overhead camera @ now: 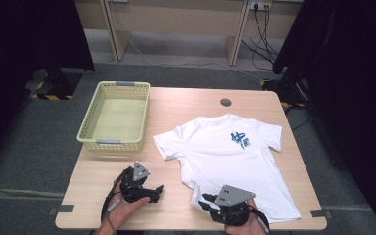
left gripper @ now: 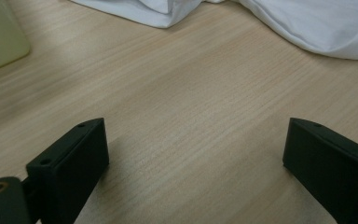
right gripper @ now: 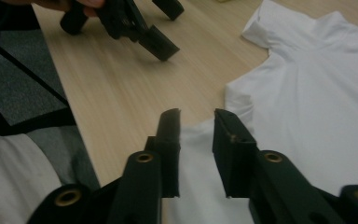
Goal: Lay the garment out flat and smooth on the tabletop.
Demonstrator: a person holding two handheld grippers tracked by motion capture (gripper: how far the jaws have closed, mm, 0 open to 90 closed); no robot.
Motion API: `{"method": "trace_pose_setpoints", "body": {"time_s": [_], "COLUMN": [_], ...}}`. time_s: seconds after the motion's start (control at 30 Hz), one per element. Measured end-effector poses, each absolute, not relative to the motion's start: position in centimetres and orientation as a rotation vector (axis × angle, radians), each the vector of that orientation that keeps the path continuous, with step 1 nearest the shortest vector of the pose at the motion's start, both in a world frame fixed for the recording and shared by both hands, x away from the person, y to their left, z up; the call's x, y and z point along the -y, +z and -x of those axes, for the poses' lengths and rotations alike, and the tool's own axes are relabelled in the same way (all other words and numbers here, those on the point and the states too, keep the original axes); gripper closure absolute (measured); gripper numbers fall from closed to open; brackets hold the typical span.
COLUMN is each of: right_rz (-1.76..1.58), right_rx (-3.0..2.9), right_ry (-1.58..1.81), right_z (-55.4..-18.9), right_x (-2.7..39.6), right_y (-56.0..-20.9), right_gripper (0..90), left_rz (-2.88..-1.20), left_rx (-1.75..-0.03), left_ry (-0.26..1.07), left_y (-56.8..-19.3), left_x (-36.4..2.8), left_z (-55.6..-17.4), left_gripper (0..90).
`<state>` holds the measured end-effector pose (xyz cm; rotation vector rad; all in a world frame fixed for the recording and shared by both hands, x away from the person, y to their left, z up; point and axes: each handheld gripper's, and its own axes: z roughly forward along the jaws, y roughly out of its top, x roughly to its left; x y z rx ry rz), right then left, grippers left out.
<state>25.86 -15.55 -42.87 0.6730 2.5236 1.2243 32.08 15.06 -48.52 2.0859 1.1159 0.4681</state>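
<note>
I see the table (overhead camera: 186, 105) carrying a white T-shirt (overhead camera: 230, 156) spread flat on its right half and a yellow basket (overhead camera: 115, 117) at its left rear. My left gripper (left gripper: 193, 149) hovers over bare wood, jaws wide. My right gripper (right gripper: 196, 121) sits at the shirt's near-left hem, jaws narrow; whether they pinch cloth I can't quite tell.
</note>
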Motion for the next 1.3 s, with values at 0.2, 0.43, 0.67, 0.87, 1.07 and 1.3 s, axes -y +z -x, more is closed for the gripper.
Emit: {"method": "trace_pose_setpoints", "body": {"time_s": [0.2,0.43,0.67,0.87,1.07,1.3], "right_rz": [-0.844,-1.076,-1.26,-1.356,-1.363,-1.362], "right_rx": [-2.417,-2.313,-2.217,-2.21,-2.225,-2.264], "right_ry": [1.192,1.042,0.923,0.884,0.887,0.88], "right_z": [-26.5,-28.9,-28.4,-27.9,-27.0,-26.0], "right_x": [18.8,23.5,29.0,31.3,31.4,30.9], "right_y": [-41.5,-43.2,-44.8,-46.6,-47.0,-46.8], "right_gripper": [47.1,38.2,34.0,33.4,31.3,30.0], "left_rz": [-2.056,-1.995,-2.034,-2.154,-2.134,-2.153], "left_rx": [-1.096,-1.021,-0.95,-0.922,-0.909,-0.899], "left_ry": [0.444,0.353,0.351,0.416,0.392,0.393], "left_y": [-48.0,-47.0,-47.3,-48.4,-48.7,-48.6], "left_x": [-13.6,-10.0,-6.4,-5.3,-6.8,-8.1], "left_z": [-31.4,-29.5,-28.6,-28.4,-27.0,-25.7], "left_gripper": [7.2,5.7,6.0,5.2,4.9,3.9]}}
